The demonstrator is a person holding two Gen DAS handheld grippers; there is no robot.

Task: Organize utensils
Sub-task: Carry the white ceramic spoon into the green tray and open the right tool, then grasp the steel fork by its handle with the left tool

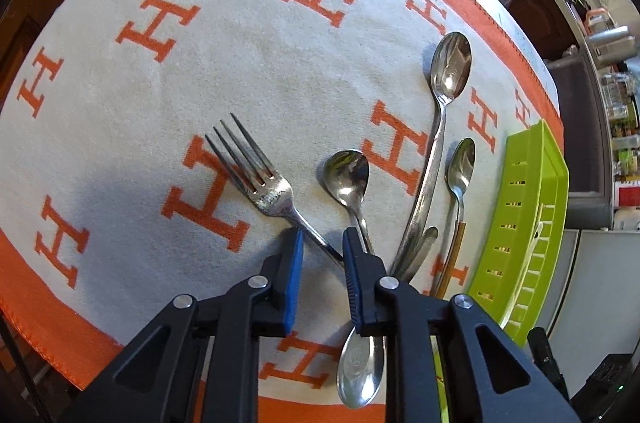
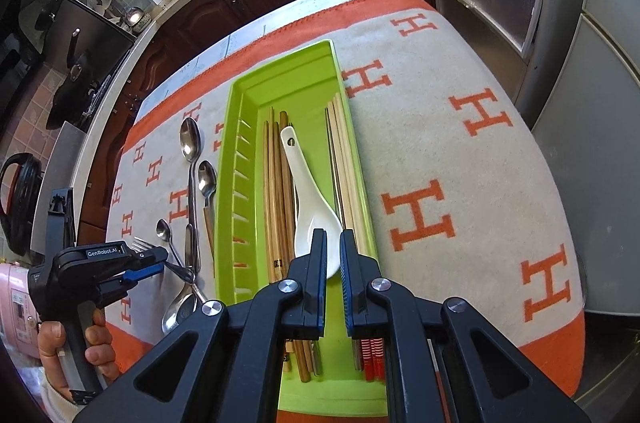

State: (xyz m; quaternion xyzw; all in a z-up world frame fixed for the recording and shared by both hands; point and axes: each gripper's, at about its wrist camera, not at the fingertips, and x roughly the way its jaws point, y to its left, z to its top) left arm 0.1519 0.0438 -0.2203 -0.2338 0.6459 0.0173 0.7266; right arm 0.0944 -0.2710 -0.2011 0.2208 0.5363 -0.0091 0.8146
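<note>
Left wrist view: left gripper at bottom centre, black arms with blue pads, jaws spread, nothing pinched. The thin handle of the stainless steel fork runs into the gap between the fingertips; contact with the pads can't be confirmed. Fork tines point to the upper left, lying on the grey towel with orange H letters and orange border.

Right of the fork: small steel teaspoon, bowl up-frame, handle passing behind the right finger. Long steel spoon reaches toward the upper right; short steel spoon with a wooden handle lies just beside it. Another steel spoon, bowl face down, sits at bottom centre under the gripper. The handles all converge near the fingertips. Lime-green slotted plastic tray along the right edge.

Right wrist view: right gripper at bottom centre over the tray, jaws slightly spread, holding nothing. In the tray: white ceramic soup spoon just beyond the fingertips, brown wooden chopsticks to its left, pale chopsticks along the right wall, red-and-white striped items at the near end. Left gripper visible lower left, hand-held, at the metal cutlery cluster.
</note>
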